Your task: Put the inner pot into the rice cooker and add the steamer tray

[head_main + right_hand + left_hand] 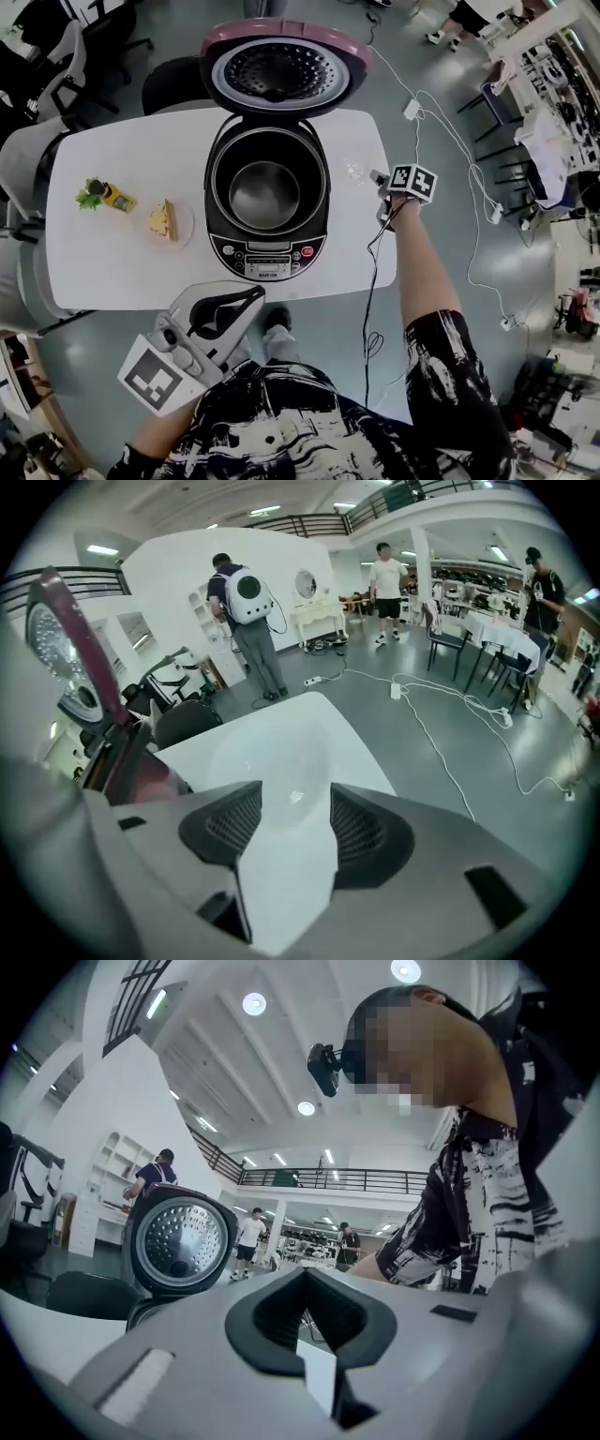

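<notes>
Inner pot (pixel 265 192) sits in the open rice cooker (pixel 268 255), frame centre. My R gripper (pixel 295 799): jaws apart, empty, aimed at the clear steamer tray (pixel 272 747) (on the table (pixel 112 272), right of cooker). L gripper (pixel 305 1274) clenched on nothing, lower left

Light: bright, even, from round white ceiling lamps (pixel 254 1003).
Glare: the white rounded tabletop (pixel 103 234) washes out; highlights speckle the rice cooker's perforated metal lid plate (pixel 180 1244).
Edges: both gripper views bulge, corners black.
Focus: the left gripper (pixel 304 1274), close to its lens, looks soft.

White table (pixel 103 262) on grey floor (pixel 84 347), black chairs (pixel 173 89), round ceiling lights (pixel 254 1003)
</notes>
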Tool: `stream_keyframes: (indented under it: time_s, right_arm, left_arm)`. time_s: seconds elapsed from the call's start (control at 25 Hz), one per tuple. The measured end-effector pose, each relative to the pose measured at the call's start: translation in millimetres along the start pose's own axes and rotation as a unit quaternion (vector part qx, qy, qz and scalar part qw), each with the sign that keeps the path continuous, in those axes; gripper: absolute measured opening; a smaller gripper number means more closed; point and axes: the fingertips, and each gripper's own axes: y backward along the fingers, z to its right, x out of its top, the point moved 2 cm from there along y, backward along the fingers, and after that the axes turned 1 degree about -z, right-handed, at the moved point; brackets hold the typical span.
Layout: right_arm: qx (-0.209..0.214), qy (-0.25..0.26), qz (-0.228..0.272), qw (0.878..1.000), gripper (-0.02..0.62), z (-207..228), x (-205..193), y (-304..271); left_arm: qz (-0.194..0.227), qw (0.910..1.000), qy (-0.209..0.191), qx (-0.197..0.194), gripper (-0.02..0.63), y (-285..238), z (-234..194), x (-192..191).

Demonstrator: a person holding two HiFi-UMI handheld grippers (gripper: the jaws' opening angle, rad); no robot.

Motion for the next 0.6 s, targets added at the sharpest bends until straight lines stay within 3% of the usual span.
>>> stream_keyframes:
  time_s: [0.32, 0.6]
  right_arm:
    - [-0.031, -0.05, -0.032, 0.998, 0.208, 25, -12, -60]
    - [-0.056, -0.046, -0.055, 0.996, 0.189, 24, -18, -86]
  left_arm:
    - [-0.021, 0.9997, 0.002, 0.015, 0.005, -11, -10, -23]
    - [-0.03, 0.9991, 0.008, 0.03, 0.005, -9, -14, -35]
